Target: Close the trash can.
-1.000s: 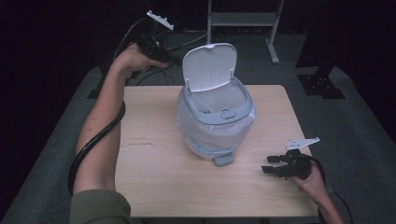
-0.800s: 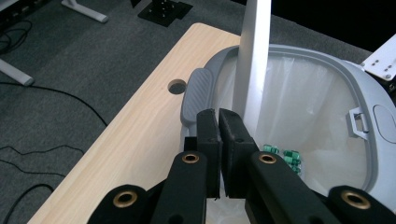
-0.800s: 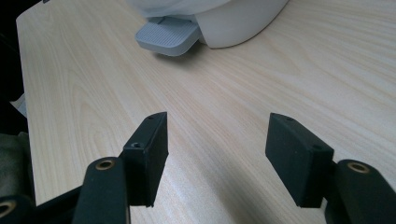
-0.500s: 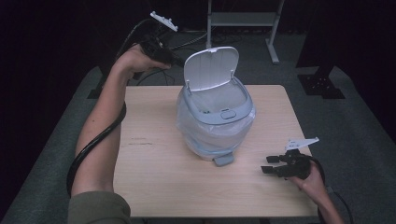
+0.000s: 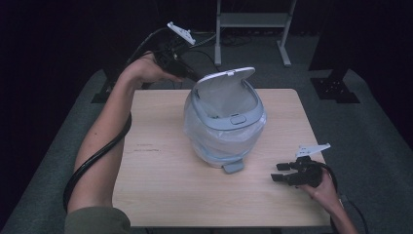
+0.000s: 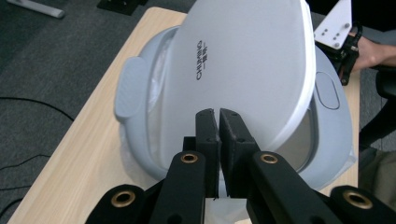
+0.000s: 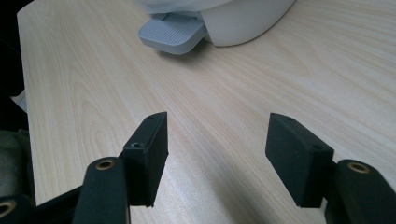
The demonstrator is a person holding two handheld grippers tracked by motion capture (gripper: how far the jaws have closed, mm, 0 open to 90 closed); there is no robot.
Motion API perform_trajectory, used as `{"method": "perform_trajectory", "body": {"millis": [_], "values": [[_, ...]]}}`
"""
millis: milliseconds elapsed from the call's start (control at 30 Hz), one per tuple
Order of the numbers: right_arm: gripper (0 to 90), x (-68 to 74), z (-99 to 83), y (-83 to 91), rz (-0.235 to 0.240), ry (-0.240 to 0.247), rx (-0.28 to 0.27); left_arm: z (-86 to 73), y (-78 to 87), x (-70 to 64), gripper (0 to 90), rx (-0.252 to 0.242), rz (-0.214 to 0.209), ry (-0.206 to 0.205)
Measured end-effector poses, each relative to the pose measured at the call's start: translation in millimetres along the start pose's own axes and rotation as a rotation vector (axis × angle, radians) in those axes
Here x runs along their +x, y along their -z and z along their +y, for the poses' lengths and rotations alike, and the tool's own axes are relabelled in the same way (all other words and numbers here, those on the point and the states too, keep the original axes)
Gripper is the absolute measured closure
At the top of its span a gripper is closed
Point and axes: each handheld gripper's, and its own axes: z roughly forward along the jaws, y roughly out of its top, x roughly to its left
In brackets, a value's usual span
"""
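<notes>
A pale grey pedal bin (image 5: pixel 224 134) with a plastic liner stands in the middle of the wooden table (image 5: pixel 160 165). Its white lid (image 5: pixel 226 77) is half lowered, tilted forward over the opening. My left gripper (image 5: pixel 191 75) is shut just behind the lid. In the left gripper view its closed tips (image 6: pixel 218 114) rest against the lid's printed outer face (image 6: pixel 243 60), with nothing between them. My right gripper (image 5: pixel 278 173) lies open near the table's front right, pointing at the bin's foot pedal (image 5: pixel 233 167). The pedal (image 7: pixel 173 33) lies well ahead of that gripper (image 7: pixel 217 140).
A metal stand (image 5: pixel 253 19) is on the floor behind the table. A dark base (image 5: pixel 333 87) sits on the floor off the table's right back corner. Bare tabletop lies left of the bin and in front of it.
The lid has swung from nearly upright to half lowered over the bin. My left gripper followed it forward and down. The right gripper has stayed put.
</notes>
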Motion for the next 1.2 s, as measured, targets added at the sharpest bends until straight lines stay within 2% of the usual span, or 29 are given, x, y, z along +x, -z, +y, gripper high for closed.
{"method": "perform_trajectory", "body": {"millis": [200,467,800,900,1200], "values": [[38.1,-0.3,-0.1,-1.0,0.001,0.002,0.004,2.8,-8.6,-10.9,85.7,0.029,-0.012,-0.032],[38.1,2.0,0.8,-4.6,0.008,0.009,0.012,2.9,-18.1,-23.5,84.5,0.041,-0.033,-0.051],[38.1,2.1,3.1,-7.6,0.014,0.018,0.014,11.9,-29.0,-39.2,82.2,0.063,-0.041,-0.108],[38.1,1.9,3.4,-7.8,0.016,0.017,0.017,13.6,-34.1,-40.3,81.6,0.070,-0.042,-0.108],[38.2,2.4,3.2,-8.0,0.015,0.020,0.019,16.4,-53.1,-46.1,78.5,0.084,-0.081,-0.117]]}}
